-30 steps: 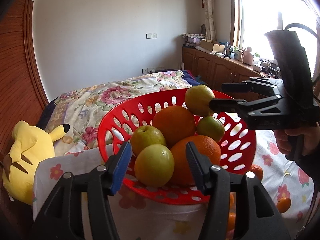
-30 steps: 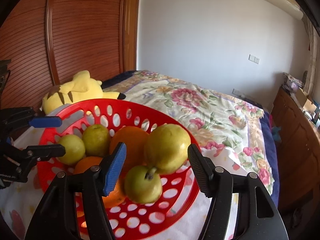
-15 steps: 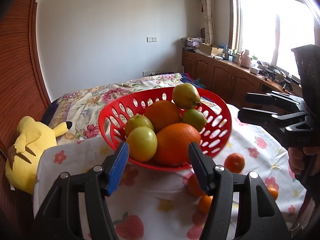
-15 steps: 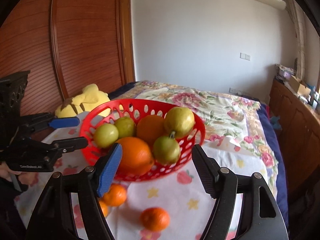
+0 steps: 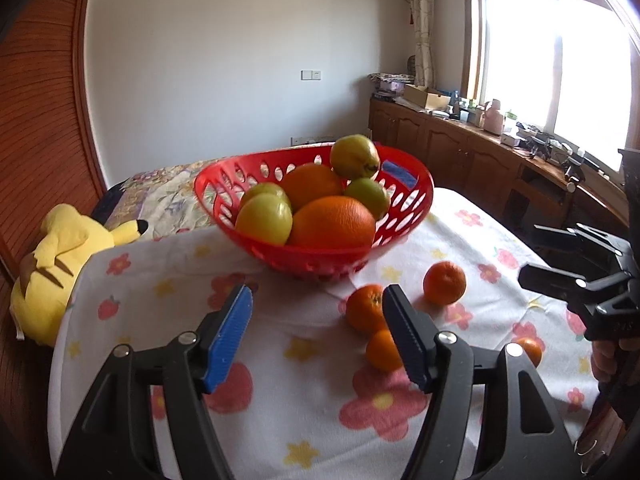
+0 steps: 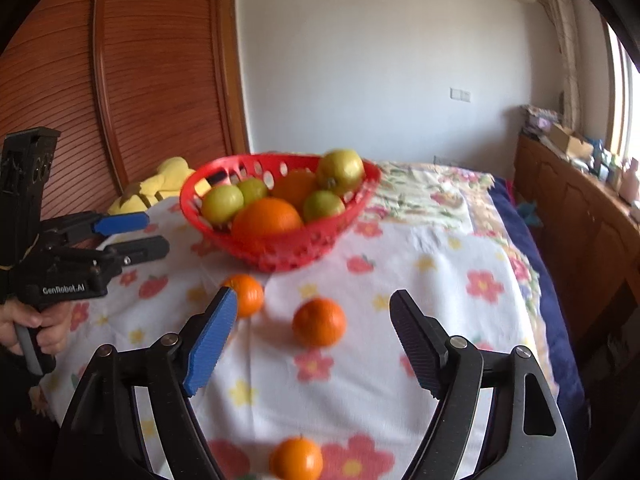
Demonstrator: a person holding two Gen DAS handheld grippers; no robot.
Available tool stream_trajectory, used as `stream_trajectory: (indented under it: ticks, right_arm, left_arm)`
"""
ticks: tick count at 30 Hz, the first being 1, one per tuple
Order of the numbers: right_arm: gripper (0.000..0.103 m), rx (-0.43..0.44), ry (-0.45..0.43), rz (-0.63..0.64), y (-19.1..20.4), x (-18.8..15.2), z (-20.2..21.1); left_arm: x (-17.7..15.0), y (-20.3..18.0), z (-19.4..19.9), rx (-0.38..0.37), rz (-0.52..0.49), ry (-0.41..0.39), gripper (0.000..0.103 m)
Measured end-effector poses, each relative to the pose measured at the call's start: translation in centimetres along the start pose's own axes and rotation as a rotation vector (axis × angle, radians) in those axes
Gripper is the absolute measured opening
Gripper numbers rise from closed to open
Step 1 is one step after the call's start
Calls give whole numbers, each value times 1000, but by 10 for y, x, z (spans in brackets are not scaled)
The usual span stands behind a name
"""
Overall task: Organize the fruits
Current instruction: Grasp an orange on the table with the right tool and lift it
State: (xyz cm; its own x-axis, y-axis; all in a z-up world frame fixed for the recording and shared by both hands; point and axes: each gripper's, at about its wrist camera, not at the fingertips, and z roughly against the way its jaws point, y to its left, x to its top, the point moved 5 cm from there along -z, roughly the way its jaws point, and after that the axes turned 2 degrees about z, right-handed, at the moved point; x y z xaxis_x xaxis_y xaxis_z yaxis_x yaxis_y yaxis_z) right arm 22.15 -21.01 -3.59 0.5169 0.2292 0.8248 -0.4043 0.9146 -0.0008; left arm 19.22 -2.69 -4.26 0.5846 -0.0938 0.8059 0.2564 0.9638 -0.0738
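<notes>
Floral-printed cloth over the table (image 5: 304, 424) now fills both views, since the left gripper (image 5: 318, 334) and right gripper (image 6: 312, 340), both spread and empty, have pulled back from the full red perforated plastic basket (image 5: 320, 256) at its far edge toward small loose mandarins (image 6: 319, 322) mid-cloth, likely next to be collected.

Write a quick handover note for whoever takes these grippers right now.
Left tongs: open, empty, above the cloth.
Right tongs: open, empty.
Red basket: on the flowered cloth, holding two large oranges and four green fruits.
Left to do, presumably: small oranges loose on the cloth, four in the left view, e.g. and. Nearest to the right tongs.
</notes>
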Motion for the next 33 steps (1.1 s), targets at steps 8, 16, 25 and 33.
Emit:
stream_trajectory:
  ticks: [8,16,25,33]
  right_arm:
    - [83,22,53,-54,3,-40,5]
    - [83,19,91,-83,3,-65,-2]
    - [74,10,119,-85,4,-75,-1]
    - [58,-5,169,-56,8,-83,-1]
  left_arm:
    - [-27,0,-4,35,46,5,70]
    - [-34,-5,-8,50,25,-4,70]
    - [-39,-11,-15,29,9,22,71]
    - [-40,-14,-19,29,-1,48,71]
